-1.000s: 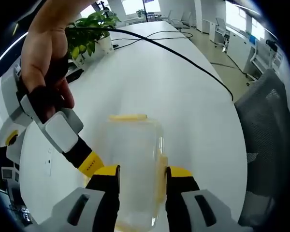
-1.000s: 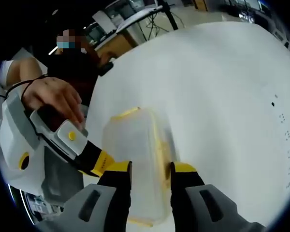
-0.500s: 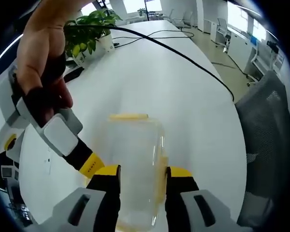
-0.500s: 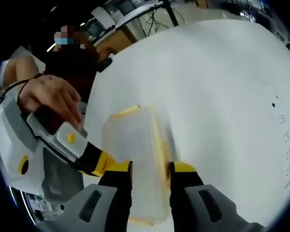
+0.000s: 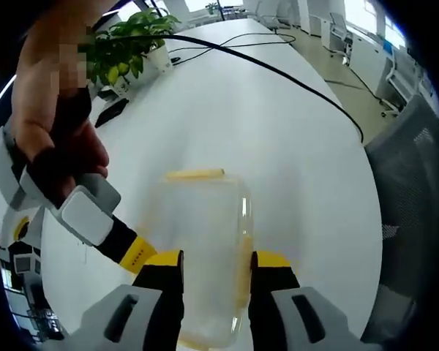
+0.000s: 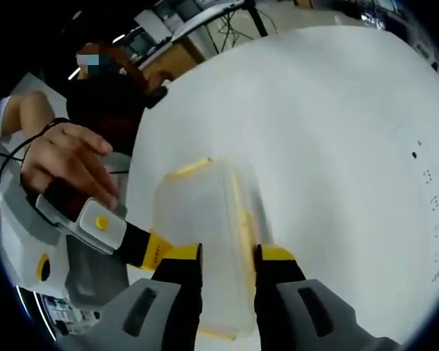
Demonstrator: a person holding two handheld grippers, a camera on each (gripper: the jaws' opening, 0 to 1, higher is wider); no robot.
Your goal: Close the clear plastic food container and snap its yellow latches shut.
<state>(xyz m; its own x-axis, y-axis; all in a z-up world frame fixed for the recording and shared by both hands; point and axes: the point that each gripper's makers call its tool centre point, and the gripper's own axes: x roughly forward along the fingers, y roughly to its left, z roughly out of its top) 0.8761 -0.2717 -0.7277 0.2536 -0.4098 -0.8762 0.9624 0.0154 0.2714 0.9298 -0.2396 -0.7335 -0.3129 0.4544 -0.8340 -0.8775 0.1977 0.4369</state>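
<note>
The clear plastic food container [image 5: 201, 227] lies on the white table [image 5: 227, 124], lid on. One yellow latch [image 5: 194, 174] shows at its far end and another [image 5: 243, 256] along its right side. My left gripper [image 5: 216, 274] is shut on the container's near end. The right gripper [image 5: 135, 252], held by a hand, reaches the container's left side from the left. In the right gripper view the container [image 6: 201, 205] sits between the jaws of my right gripper [image 6: 227, 263], which is shut on it. The left gripper [image 6: 157, 248] comes in from the left beside it.
A potted plant [image 5: 128, 44] stands at the table's far left, and a black cable [image 5: 278, 73] runs across the tabletop. A grey mesh chair [image 5: 417, 168] stands past the right edge. A person [image 6: 110, 95] sits beyond the table [image 6: 336, 131].
Both views have shifted slightly. The hand with the other gripper sits a little lower and further left in each view. The container stays gripped in place.
</note>
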